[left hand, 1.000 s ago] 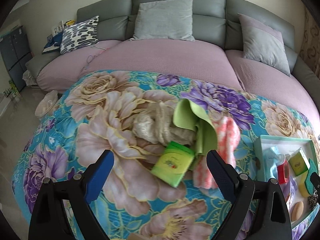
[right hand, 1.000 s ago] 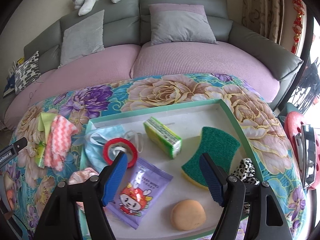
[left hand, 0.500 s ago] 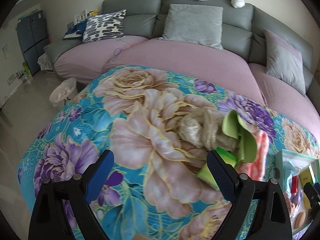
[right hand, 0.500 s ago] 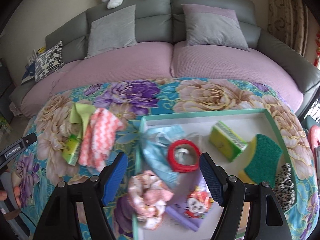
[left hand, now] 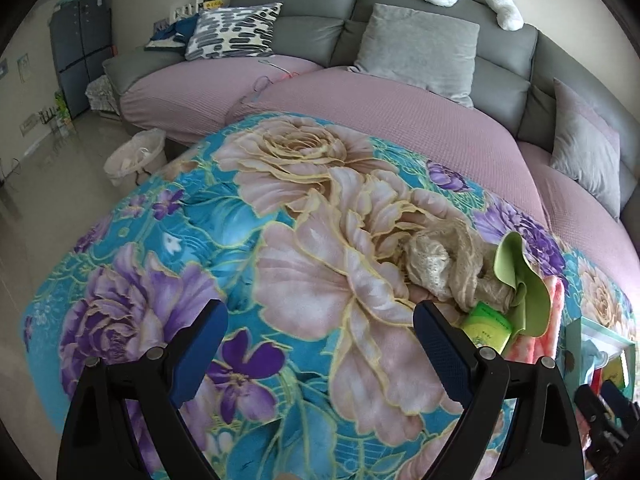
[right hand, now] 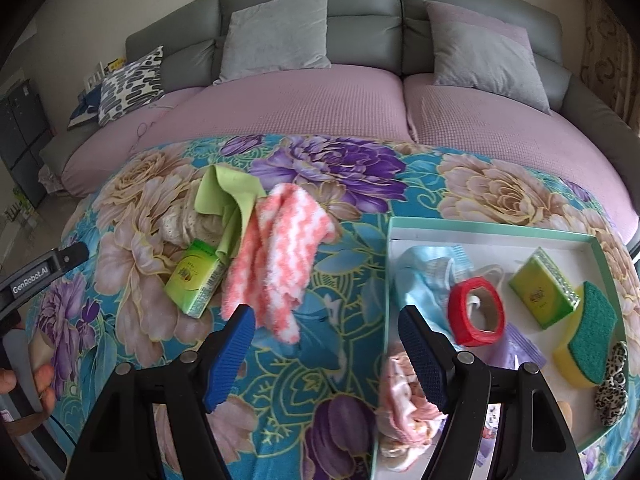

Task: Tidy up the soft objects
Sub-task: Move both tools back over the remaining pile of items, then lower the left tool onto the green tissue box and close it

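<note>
On the floral blanket [right hand: 328, 184] lies a pile: a pink-and-white fuzzy cloth [right hand: 276, 256], a light green cloth [right hand: 228, 200], a beige lace cloth [left hand: 448, 268] and a green tissue pack [right hand: 196, 280]. The green cloth [left hand: 520, 280] and pack [left hand: 486, 326] show at right in the left wrist view. My right gripper [right hand: 326, 344] is open and empty, just below the pink cloth. My left gripper [left hand: 320, 344] is open and empty over bare blanket, left of the pile.
A mint-rimmed white tray [right hand: 492, 228] at right holds a blue mask [right hand: 424, 276], red tape roll [right hand: 476, 316], green sponge [right hand: 588, 336], tissue pack [right hand: 540, 292], leopard scrunchie [right hand: 612, 384] and pink scrunchie [right hand: 404, 396]. A sofa [right hand: 312, 108] with cushions stands behind. A small bin [left hand: 136, 156] is on the floor.
Both grippers swung left. The right view moved from over the tray to the cloth pile; the left view moved off the pile toward the blanket's left side.
</note>
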The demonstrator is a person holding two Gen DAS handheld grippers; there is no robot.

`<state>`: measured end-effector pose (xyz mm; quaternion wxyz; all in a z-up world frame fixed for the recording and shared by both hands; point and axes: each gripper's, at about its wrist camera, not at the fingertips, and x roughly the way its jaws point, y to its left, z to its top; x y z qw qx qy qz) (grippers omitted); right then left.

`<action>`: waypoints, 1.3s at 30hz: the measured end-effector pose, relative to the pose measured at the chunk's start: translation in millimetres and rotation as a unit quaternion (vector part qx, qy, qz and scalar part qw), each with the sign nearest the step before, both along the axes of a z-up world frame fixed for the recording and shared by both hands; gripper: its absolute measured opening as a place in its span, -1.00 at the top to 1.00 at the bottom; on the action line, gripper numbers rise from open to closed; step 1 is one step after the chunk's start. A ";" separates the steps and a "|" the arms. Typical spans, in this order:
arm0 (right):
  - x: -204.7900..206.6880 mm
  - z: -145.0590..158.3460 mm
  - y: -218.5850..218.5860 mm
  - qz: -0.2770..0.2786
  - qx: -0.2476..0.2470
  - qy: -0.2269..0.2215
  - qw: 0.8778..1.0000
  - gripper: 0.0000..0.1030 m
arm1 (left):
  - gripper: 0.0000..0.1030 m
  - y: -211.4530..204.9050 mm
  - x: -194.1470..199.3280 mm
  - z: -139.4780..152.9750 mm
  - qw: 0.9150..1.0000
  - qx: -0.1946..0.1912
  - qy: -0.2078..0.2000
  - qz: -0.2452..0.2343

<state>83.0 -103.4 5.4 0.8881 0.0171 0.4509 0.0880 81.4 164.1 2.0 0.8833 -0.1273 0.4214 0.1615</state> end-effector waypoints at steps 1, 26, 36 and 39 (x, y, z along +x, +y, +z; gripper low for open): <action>0.8 -1.1 2.8 0.002 0.000 0.001 1.000 -0.50 | -0.83 -2.3 2.5 -1.7 1.000 -0.004 0.001 -0.006; 24.1 -20.4 5.0 0.003 0.005 0.022 1.000 -0.51 | -0.83 -88.6 54.0 -44.8 0.982 -0.026 0.066 -0.173; 25.7 -22.0 -0.7 -0.002 0.009 0.023 1.000 -0.51 | -0.72 -96.7 59.8 -53.3 0.979 -0.034 0.075 -0.185; 25.7 -21.9 -1.8 -0.003 0.009 0.023 1.000 -0.51 | -0.49 -97.3 59.9 -53.0 0.979 -0.044 0.074 -0.187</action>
